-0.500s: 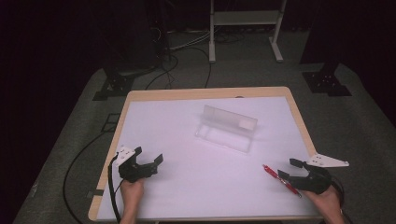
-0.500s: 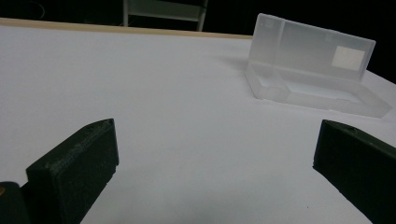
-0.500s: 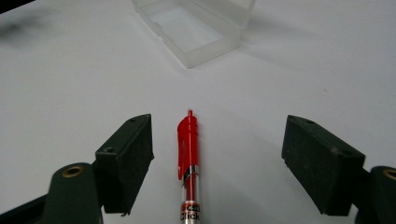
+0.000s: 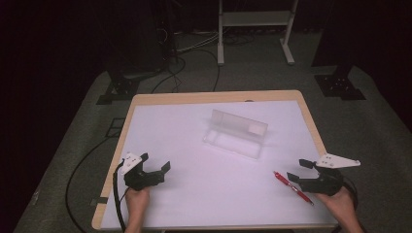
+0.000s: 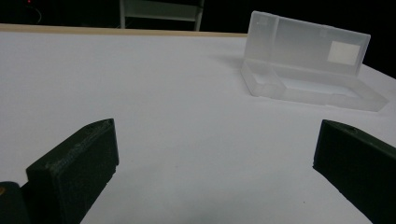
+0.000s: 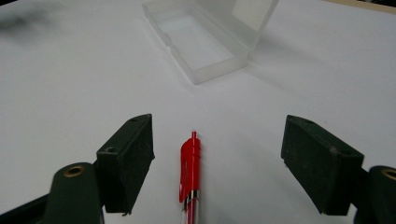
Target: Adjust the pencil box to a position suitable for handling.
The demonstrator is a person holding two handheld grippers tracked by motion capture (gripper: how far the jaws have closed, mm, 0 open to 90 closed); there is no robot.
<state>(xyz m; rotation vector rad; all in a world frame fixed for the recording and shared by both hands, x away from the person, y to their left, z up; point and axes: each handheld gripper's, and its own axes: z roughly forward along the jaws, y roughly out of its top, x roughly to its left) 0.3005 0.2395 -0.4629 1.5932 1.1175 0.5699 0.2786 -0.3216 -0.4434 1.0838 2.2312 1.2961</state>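
Pen first: it lies flat on the white table, red cap end pointing away from me, and in the right gripper view it sits between my right gripper's two black jaws, nearer the left one. Those jaws stand wide apart and touch nothing; I read this as lining up for a pick, with the jaws straddling the barrel so that closing would catch it across its width. In the high view the pen is at about five o'clock on the table, its far tip aimed toward eleven o'clock.

The clear plastic case rests near the table's centre, leaning a little toward one o'clock, well apart from both grippers. Its lid stands upright along the far side and the tray is bare, which suits it as the pen's destination: open side facing me, nothing to lift out of the way.

My left gripper waits at about seven o'clock, jaws also spread and holding nothing. In the left gripper view it looks across bare table at the case off to its two o'clock. I judge it is parked there to stay clear, ready to steady the case or shut the lid.
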